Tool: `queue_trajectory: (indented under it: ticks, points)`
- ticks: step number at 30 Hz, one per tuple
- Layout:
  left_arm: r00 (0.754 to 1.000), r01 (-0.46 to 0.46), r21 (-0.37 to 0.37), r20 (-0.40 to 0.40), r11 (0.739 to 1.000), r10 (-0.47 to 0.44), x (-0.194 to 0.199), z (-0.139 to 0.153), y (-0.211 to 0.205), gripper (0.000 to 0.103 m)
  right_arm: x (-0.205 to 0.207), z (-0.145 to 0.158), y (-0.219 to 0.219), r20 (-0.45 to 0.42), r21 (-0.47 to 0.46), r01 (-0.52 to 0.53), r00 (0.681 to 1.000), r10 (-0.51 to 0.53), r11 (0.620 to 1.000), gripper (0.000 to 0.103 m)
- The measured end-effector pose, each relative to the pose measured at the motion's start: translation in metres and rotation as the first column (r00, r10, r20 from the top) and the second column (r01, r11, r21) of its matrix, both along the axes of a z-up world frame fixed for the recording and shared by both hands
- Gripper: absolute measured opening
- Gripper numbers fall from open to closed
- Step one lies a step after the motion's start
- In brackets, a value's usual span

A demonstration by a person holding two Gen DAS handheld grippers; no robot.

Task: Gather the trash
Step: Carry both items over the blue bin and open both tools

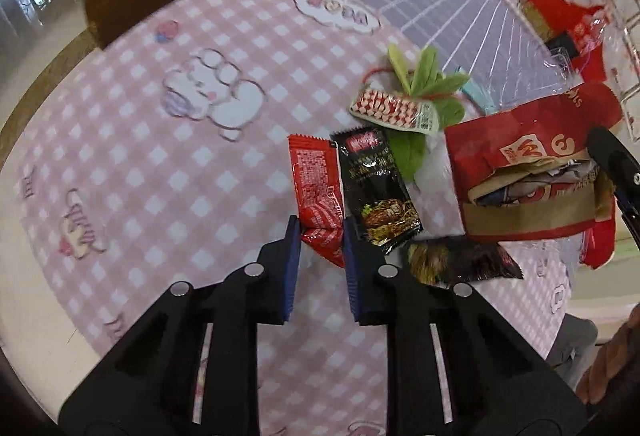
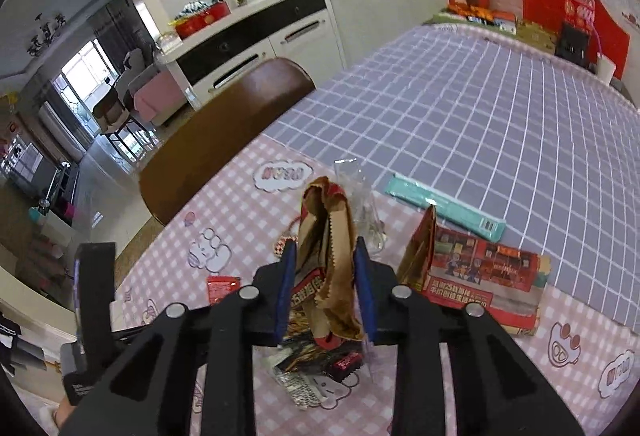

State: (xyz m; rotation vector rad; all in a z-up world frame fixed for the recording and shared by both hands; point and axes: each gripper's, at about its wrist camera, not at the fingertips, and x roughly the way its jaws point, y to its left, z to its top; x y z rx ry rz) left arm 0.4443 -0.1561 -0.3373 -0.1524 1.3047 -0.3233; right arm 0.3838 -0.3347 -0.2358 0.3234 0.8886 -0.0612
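Observation:
A red sachet (image 1: 316, 176) lies on the pink checked tablecloth (image 1: 160, 156), and my left gripper (image 1: 321, 232) is shut on its near end. Touching its right side is a black sauce sachet (image 1: 374, 180), with a dark snack packet (image 1: 460, 260) further right. My right gripper (image 2: 325, 256) is shut on the crumpled rim of a red and brown paper bag (image 2: 328, 228). In the left wrist view that bag (image 1: 520, 148) hangs open with paper scraps inside. Green leaves (image 1: 424, 76) and a red-and-white wrapper (image 1: 392, 108) lie behind the sachets.
A teal box (image 2: 444, 206), a red printed leaflet (image 2: 484, 276) and clear plastic (image 2: 364, 204) lie near the bag. Red boxes and decorations line the far edge of the purple grid cloth (image 2: 480, 116). A brown chair back (image 2: 224, 124) stands at the table's left side.

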Motion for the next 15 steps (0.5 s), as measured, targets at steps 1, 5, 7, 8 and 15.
queue_trajectory:
  ticks: [1, 5, 7, 8, 15]
  points:
    - [1.000, -0.008, -0.005, 0.008, 1.000, 0.008, -0.002, 0.004, 0.007, 0.020, -0.001, 0.005, 0.003, 0.008, -0.009, -0.002, 1.000, 0.002, 1.000, 0.028]
    - [0.998, -0.056, -0.034, 0.038, 0.998, 0.058, -0.015, 0.021, 0.041, 0.020, -0.008, 0.027, 0.021, 0.054, -0.027, -0.016, 0.998, 0.017, 1.000, 0.028]
    - [0.995, -0.084, -0.050, 0.052, 0.995, 0.086, -0.023, 0.030, 0.062, 0.020, -0.011, 0.039, 0.036, 0.077, -0.044, -0.033, 0.996, 0.036, 0.998, 0.028]
    - [0.994, -0.090, -0.055, 0.052, 0.994, 0.093, -0.026, 0.031, 0.070, 0.020, -0.012, 0.043, 0.045, 0.085, -0.055, -0.042, 0.995, 0.046, 0.998, 0.028]
    - [0.992, -0.103, -0.068, 0.060, 0.992, 0.108, -0.059, 0.041, 0.120, 0.020, -0.020, 0.032, 0.074, 0.016, 0.059, -0.025, 1.000, 0.024, 0.998, 0.027]
